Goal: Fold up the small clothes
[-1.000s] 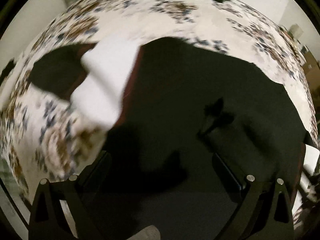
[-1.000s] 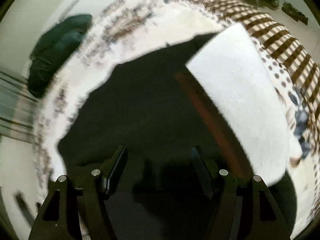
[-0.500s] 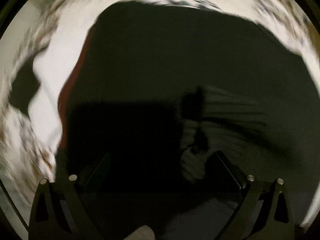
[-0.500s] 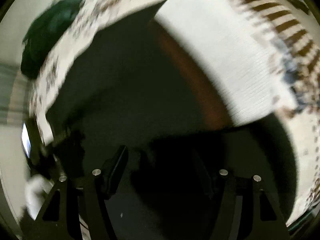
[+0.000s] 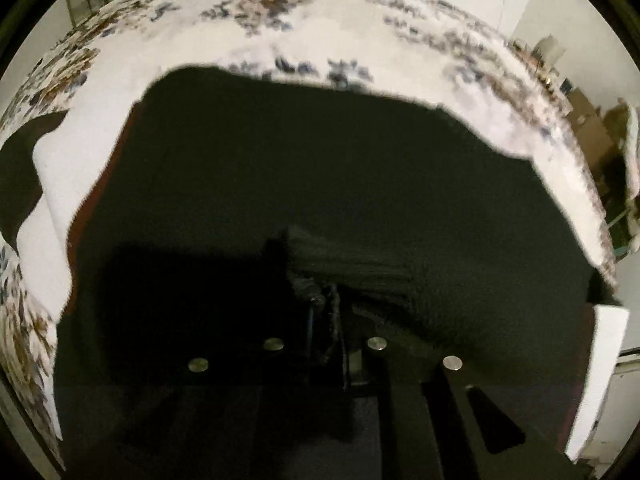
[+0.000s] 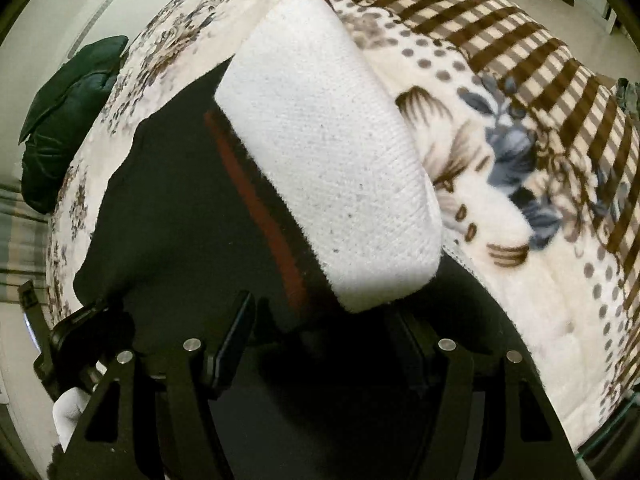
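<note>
A black garment [image 5: 320, 168] with a white band [image 6: 328, 160] and a red stripe [image 6: 256, 200] lies spread on a flowered blanket [image 5: 280, 32]. My left gripper [image 5: 326, 320] is shut on a bunched fold of the black cloth close to the lens. My right gripper [image 6: 320, 340] is open, its fingers [image 6: 236, 332] low over the black cloth near the end of the white band. The other gripper and a white-gloved hand [image 6: 68, 416] show at the lower left of the right wrist view.
A dark green cushion [image 6: 64, 120] lies at the far edge of the bed. The blanket has a brown striped border [image 6: 520, 40] on the right. Furniture and boxes [image 5: 580, 120] stand beyond the bed.
My left gripper has closed on the black cloth and pinched up a fold. My right gripper has moved closer to the white band and stays open.
</note>
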Tool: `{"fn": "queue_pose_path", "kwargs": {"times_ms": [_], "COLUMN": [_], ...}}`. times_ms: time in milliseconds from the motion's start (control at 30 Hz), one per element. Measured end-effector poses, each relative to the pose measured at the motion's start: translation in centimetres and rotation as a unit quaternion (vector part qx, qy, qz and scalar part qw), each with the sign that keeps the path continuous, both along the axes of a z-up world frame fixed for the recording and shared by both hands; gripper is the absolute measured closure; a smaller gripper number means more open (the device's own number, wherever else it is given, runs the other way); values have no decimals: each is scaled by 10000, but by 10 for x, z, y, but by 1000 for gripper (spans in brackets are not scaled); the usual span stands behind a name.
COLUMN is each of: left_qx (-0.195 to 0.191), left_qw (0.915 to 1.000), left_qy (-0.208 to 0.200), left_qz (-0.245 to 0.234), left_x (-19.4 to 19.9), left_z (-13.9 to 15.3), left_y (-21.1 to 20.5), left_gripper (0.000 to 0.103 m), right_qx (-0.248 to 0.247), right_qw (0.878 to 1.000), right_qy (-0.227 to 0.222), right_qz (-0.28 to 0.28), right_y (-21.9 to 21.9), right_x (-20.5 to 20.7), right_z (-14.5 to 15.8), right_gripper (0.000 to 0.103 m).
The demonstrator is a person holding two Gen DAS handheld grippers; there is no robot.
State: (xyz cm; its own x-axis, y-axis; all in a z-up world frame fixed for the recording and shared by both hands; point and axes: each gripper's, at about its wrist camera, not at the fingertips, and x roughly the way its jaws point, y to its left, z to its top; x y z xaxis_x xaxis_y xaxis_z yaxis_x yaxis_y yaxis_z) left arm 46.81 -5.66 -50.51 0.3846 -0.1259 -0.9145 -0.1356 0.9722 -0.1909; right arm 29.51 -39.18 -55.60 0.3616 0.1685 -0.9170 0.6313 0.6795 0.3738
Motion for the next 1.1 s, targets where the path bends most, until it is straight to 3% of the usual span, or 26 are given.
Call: {"fn": "queue_pose_path", "kwargs": {"times_ms": [167, 300, 433, 467, 500, 533, 567, 600, 733, 800, 867, 933, 1100], "left_qx": [78, -141, -452, -478, -445, -440, -423, -412, -294, -264, -280, -316, -542], "left_qw": [9989, 9992, 9981, 9980, 9981, 9980, 9977, 9971, 9938, 9892, 9813, 9717, 9348], "left_qy": [-369, 55, 45, 15, -24, -99, -205, -322, -396, -378, -301, -167, -262], "left_qz": [281, 362, 409, 411, 421, 434, 481, 556, 995, 1393, 1880, 2333, 3501], "left_x": [11, 22, 7, 3, -1, -6, -14, -22, -45, -57, -68, -74, -83], "left_z": [17, -10, -4, 1, 8, 15, 23, 31, 45, 46, 40, 30, 12], "left_y": [30, 46, 53, 56, 62, 68, 77, 88, 134, 170, 209, 245, 346], "left_gripper": [96, 93, 89, 78, 55, 41, 17, 10, 10, 10, 10, 10, 10], "right_qx": [-37, -98, -162, -176, -227, -306, -396, -492, -816, -951, -1298, -1175, -1294], "right_qw": [9999, 9997, 9994, 9994, 9992, 9989, 9985, 9981, 9946, 9941, 9893, 9894, 9903], "right_qy": [64, 171, 252, 230, 208, 183, 108, 21, -207, 57, 607, 851, 477], "right_qz": [69, 148, 181, 203, 246, 297, 353, 383, 602, 524, 276, 89, 145], "right_y": [-1, 6, 13, 15, 17, 21, 26, 29, 35, 27, 11, 0, 32], "right_x": [9, 29, 49, 52, 55, 59, 62, 64, 81, 93, 101, 107, 117], "right_z": [-2, -7, -4, 1, 7, 14, 23, 31, 42, 22, -6, -21, 27], "right_gripper": [34, 34, 34, 34, 34, 34, 34, 34, 33, 33, 33, 33, 33]}}
